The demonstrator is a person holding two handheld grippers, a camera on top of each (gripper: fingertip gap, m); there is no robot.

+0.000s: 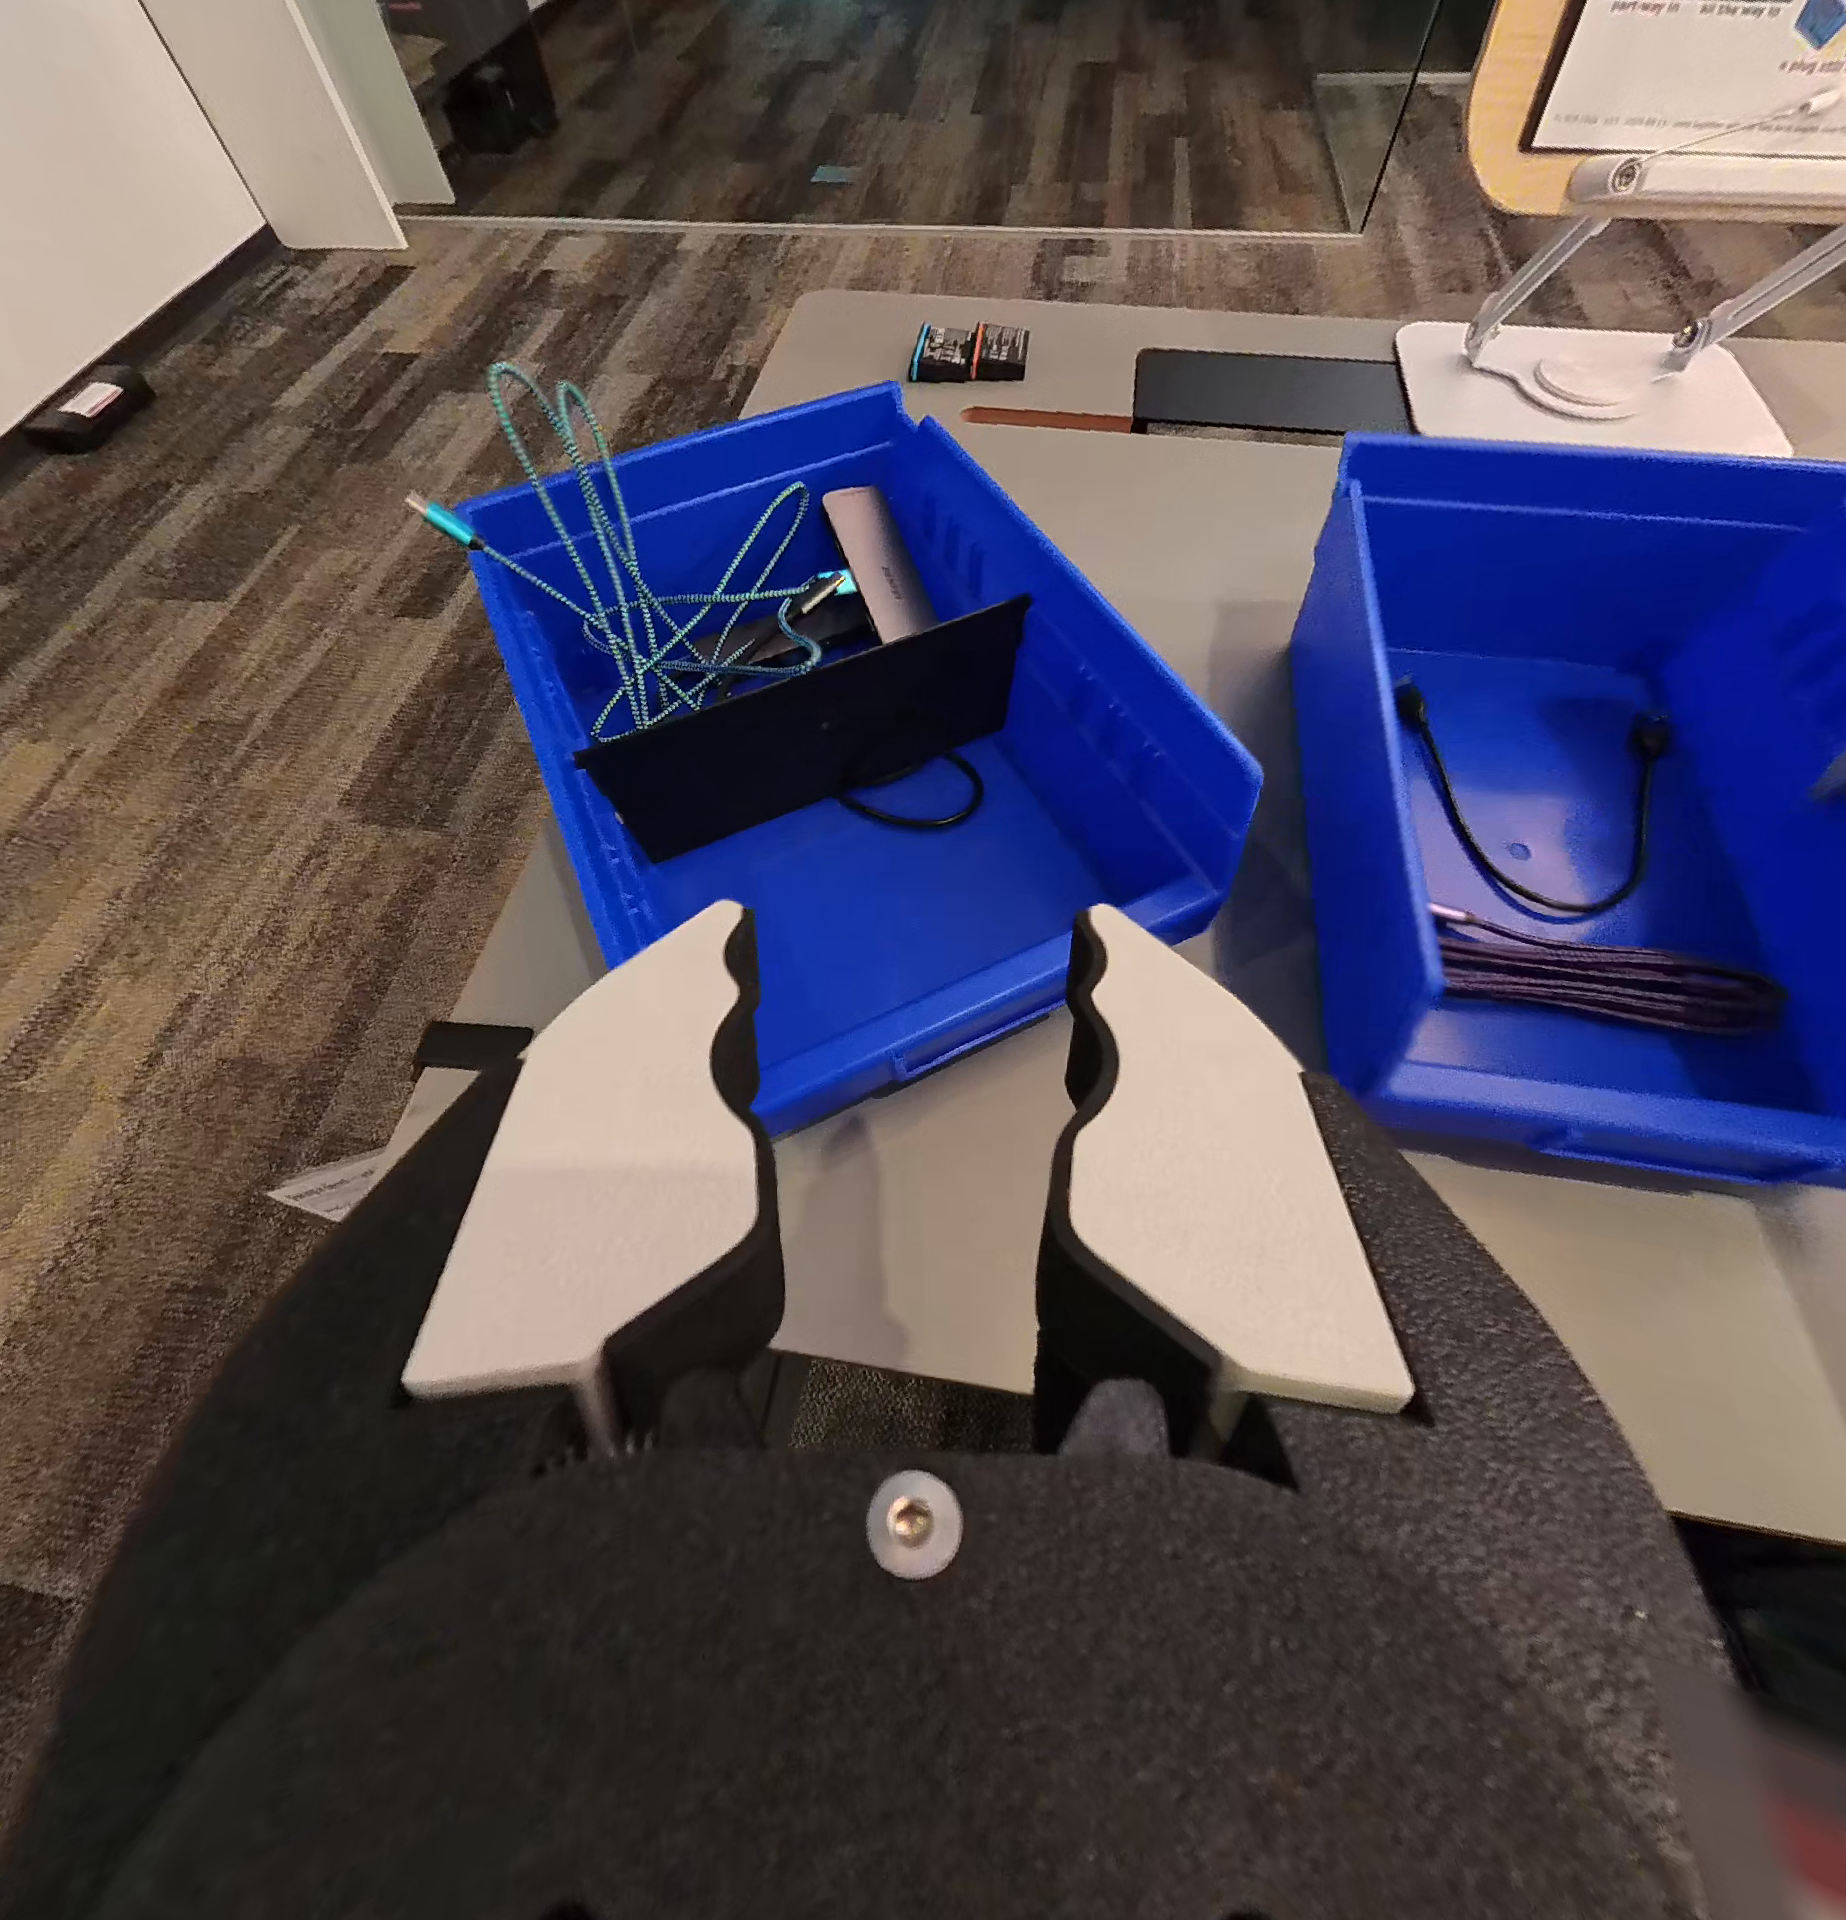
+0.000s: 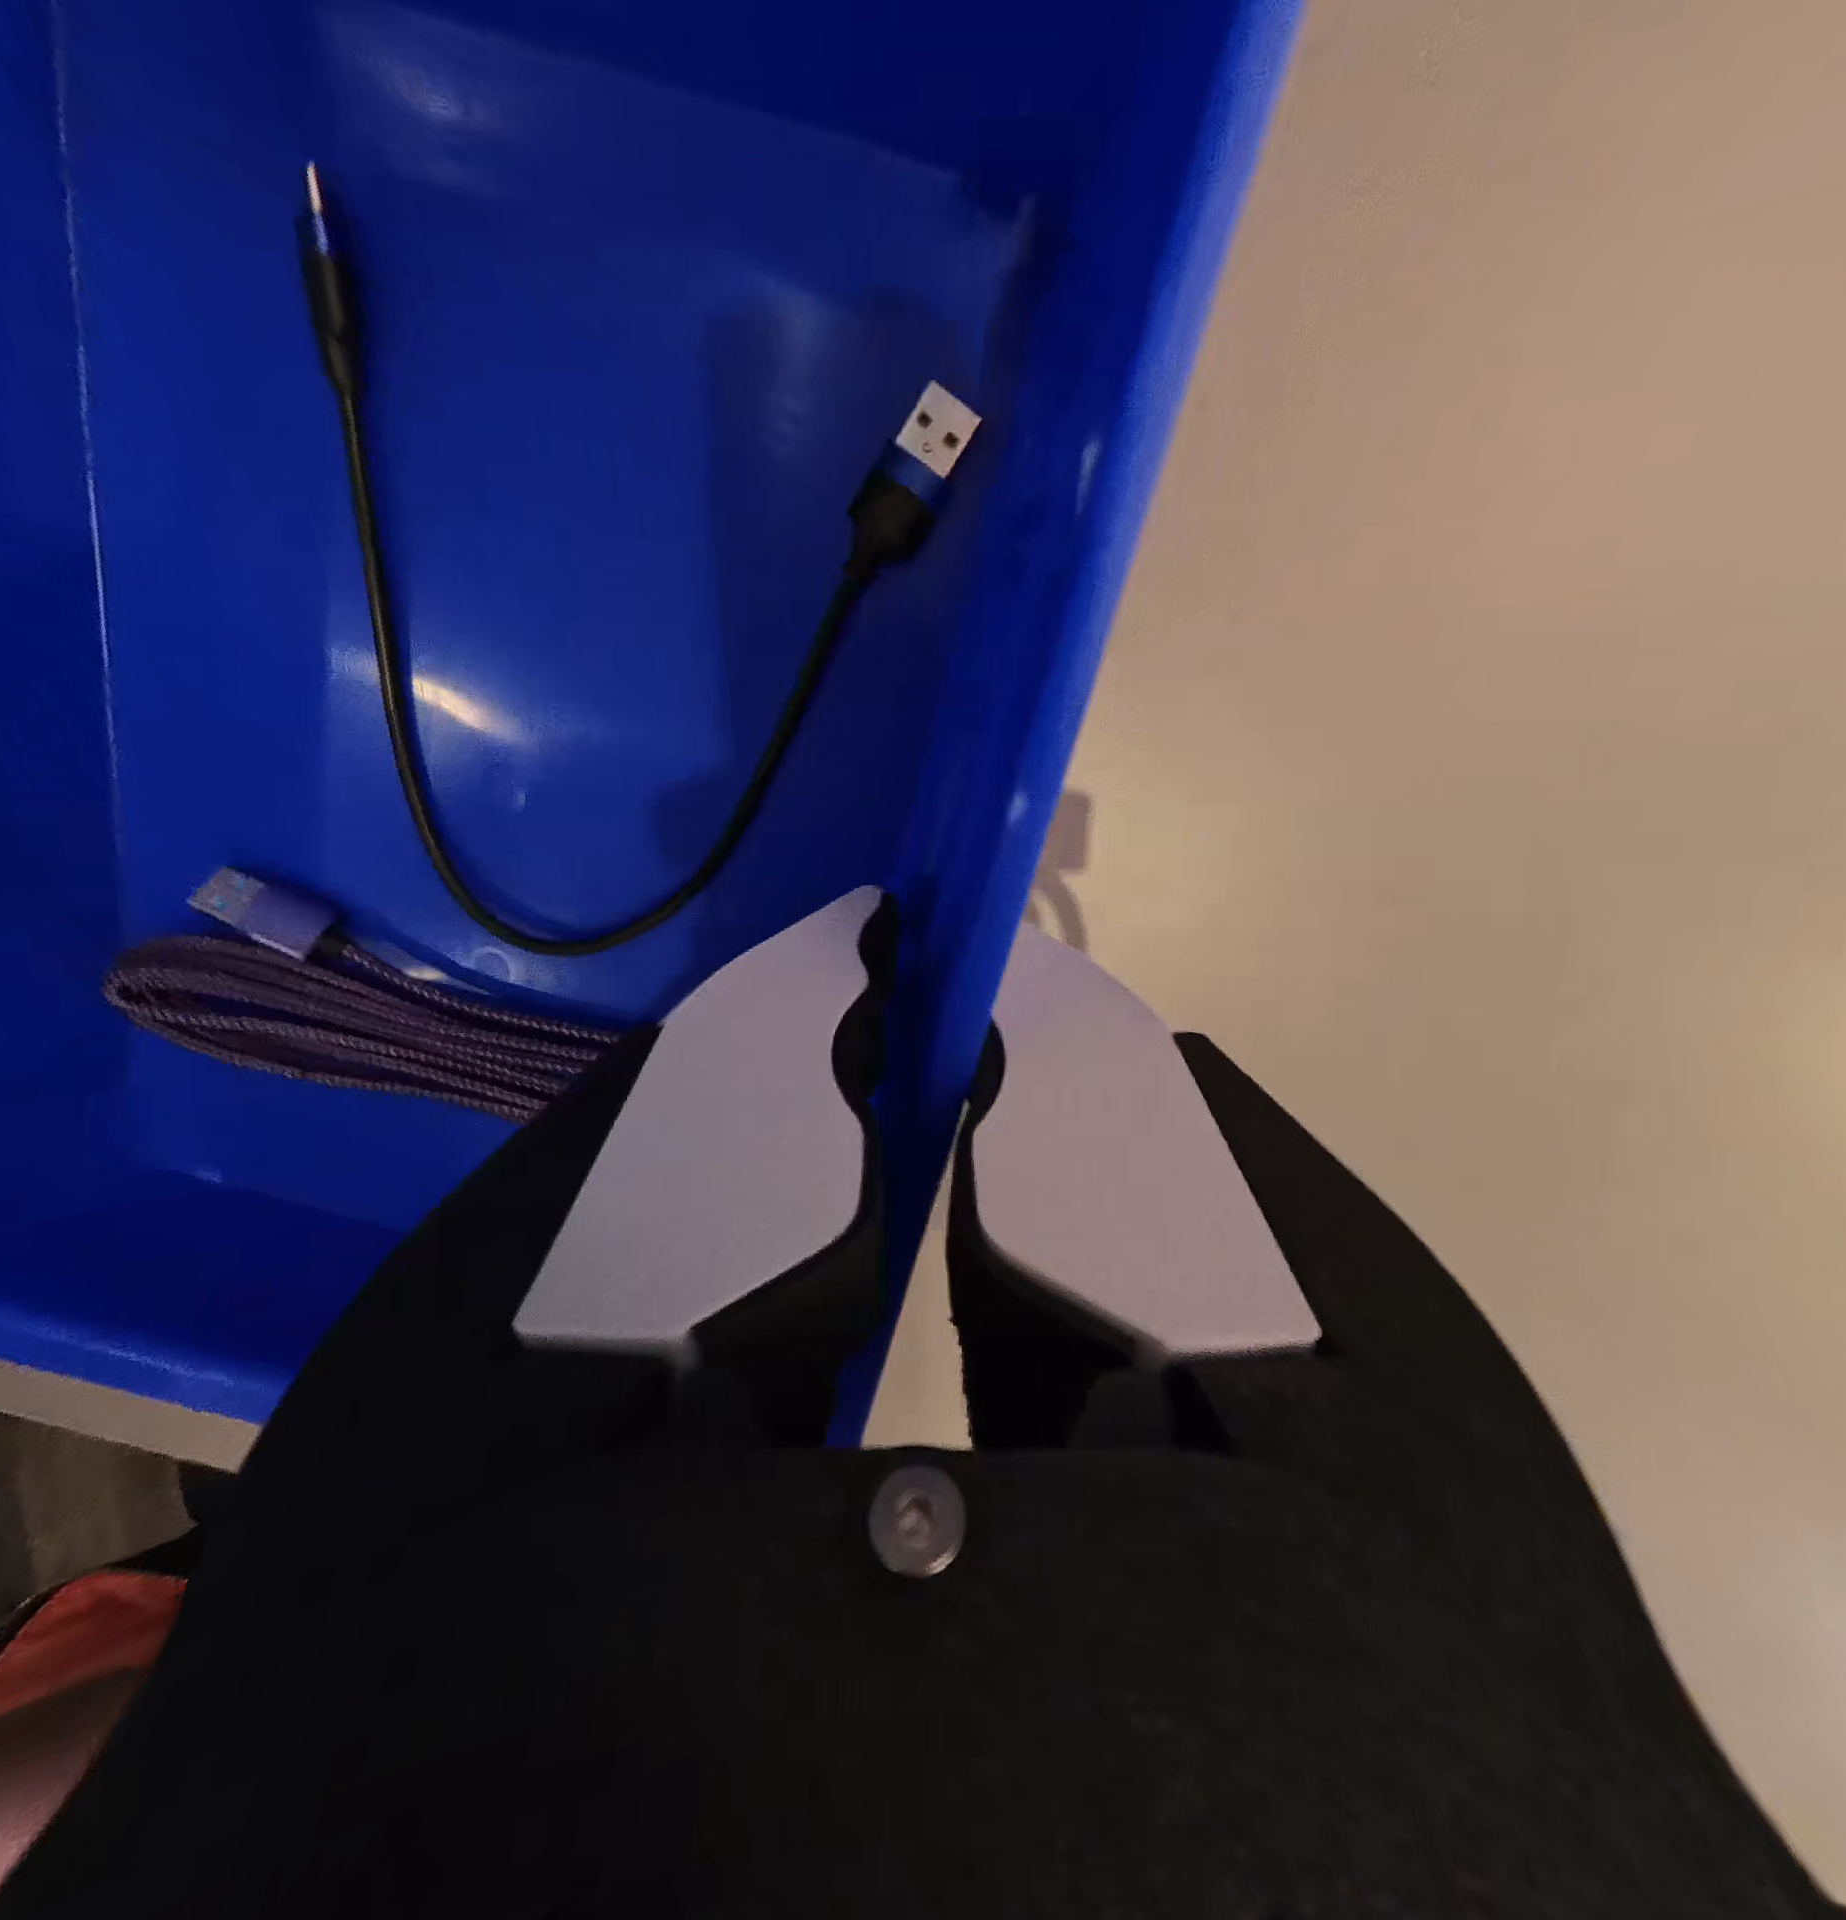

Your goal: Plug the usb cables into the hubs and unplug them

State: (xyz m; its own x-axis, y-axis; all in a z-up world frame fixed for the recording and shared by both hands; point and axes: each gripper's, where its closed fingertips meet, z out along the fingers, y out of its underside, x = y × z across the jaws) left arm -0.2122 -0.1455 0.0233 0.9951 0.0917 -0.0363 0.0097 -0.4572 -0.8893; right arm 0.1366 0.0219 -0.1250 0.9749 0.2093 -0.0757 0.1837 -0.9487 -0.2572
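Note:
Two blue bins stand on a grey table point(image 1: 1158, 499). The left bin point(image 1: 1137, 665) has a black divider point(image 1: 815, 727). Behind the divider lie a tangled teal braided cable point(image 1: 628, 582) and a grey hub point(image 1: 883, 566). The right bin point(image 1: 1355, 748) holds a short black USB cable point(image 1: 1521, 873) and a coiled purple braided cable point(image 1: 1605, 982). My left gripper point(image 1: 914, 920) is open and empty over the left bin's front edge. My right gripper point(image 2: 945, 935) is shut on the right bin's side wall point(image 2: 1106, 416), one finger inside and one outside. The black cable point(image 2: 399, 665) and purple cable point(image 2: 358, 1013) lie inside.
Two small black packs point(image 1: 969, 351), a black pad point(image 1: 1272, 390) and a white stand base point(image 1: 1584, 384) sit at the table's far side. Carpeted floor point(image 1: 223, 779) lies past the table's left edge. A thin black cable loop point(image 1: 914, 800) lies in the left bin's front compartment. Spacing between my two grippers at the tips: around 40 cm.

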